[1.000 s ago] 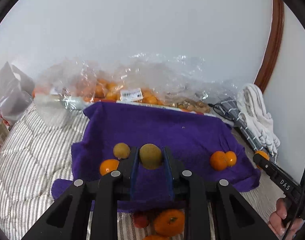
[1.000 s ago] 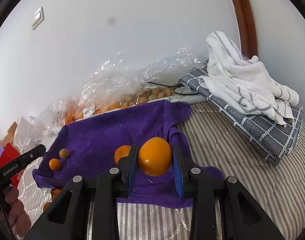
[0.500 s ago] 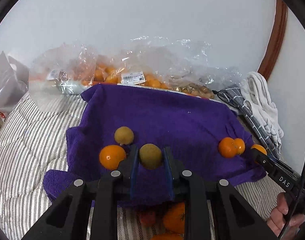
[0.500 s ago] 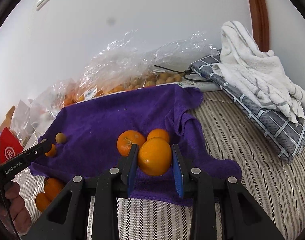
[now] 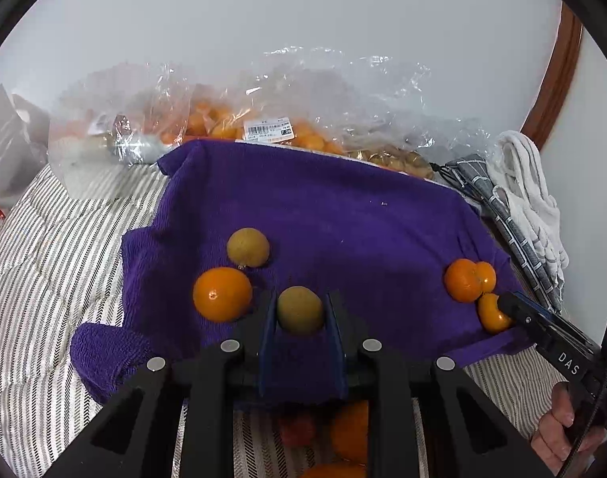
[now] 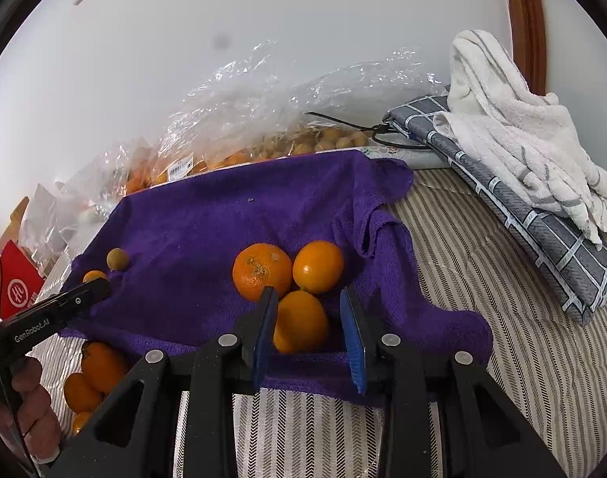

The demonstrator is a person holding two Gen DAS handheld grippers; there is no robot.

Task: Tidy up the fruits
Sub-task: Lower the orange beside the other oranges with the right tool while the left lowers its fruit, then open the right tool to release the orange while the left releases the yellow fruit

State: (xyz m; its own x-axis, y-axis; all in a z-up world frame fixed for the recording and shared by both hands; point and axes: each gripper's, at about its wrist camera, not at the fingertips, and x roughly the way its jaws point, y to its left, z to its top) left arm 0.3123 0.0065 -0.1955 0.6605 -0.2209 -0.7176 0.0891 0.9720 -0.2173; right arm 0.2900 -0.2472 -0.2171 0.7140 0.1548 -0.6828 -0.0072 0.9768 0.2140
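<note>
Presently, left gripper (image 5: 299, 310) is clenched on a greenish-brown fruit (image 5: 300, 310) low over the purple towel's (image 5: 343, 219) near edge. Right gripper (image 6: 307, 318) stands released: its right pad is clear of the orange (image 6: 301, 320), which rests on the towel touching two other oranges (image 6: 287, 269).

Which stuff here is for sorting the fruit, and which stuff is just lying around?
For the job:
purple towel
oranges
brownish-green fruits
left gripper
right gripper

Just lying about:
white towel
grey checked cloth
red packet
black cable
</note>
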